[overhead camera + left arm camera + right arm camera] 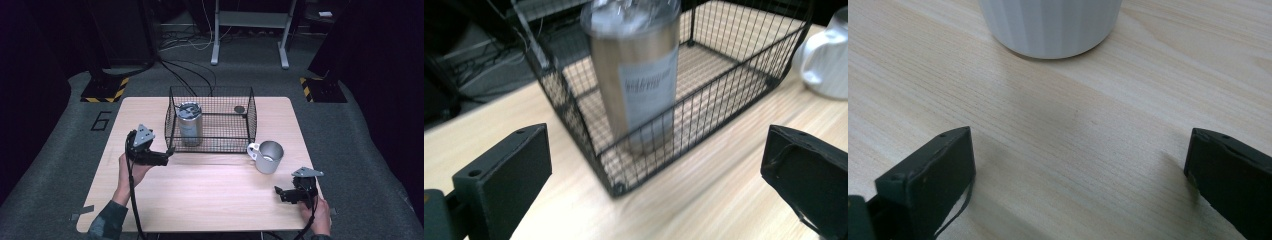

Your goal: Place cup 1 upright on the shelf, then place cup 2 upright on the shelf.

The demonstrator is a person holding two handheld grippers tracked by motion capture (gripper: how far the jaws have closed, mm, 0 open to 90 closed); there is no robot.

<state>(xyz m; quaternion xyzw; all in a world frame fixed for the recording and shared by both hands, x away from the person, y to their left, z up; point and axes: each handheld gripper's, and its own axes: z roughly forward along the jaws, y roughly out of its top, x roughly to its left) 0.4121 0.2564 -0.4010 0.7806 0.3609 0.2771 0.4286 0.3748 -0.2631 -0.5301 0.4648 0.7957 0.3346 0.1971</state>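
Dark room, grey carpet, cables trailing off behind; pale wooden table (200,200) in the middle. On its far half, a black wire basket (210,120) with a steel tumbler (190,124) upright in its left end and a small dark disc (239,109) on the floor of its right end. Just outside the basket's right front corner, a white mug (267,156), upright on the bare wood, handle toward the basket. Left gripper (167,153) close to the basket's left front corner, jaws spread wide and holding nothing — tumbler straight ahead through the mesh in the left gripper view (636,75). Right gripper (278,191) low near the table's right front edge, jaws likewise wide and empty, aimed at the mug, base of it visible just ahead in the right gripper view (1050,25). Probably an approach step: nothing grasped yet, mug apparently next for the basket. Next move — right gripper forward, jaws either side of the mug's wall or over its rim, a firm close before any lift, then up and over the basket's wire edge.
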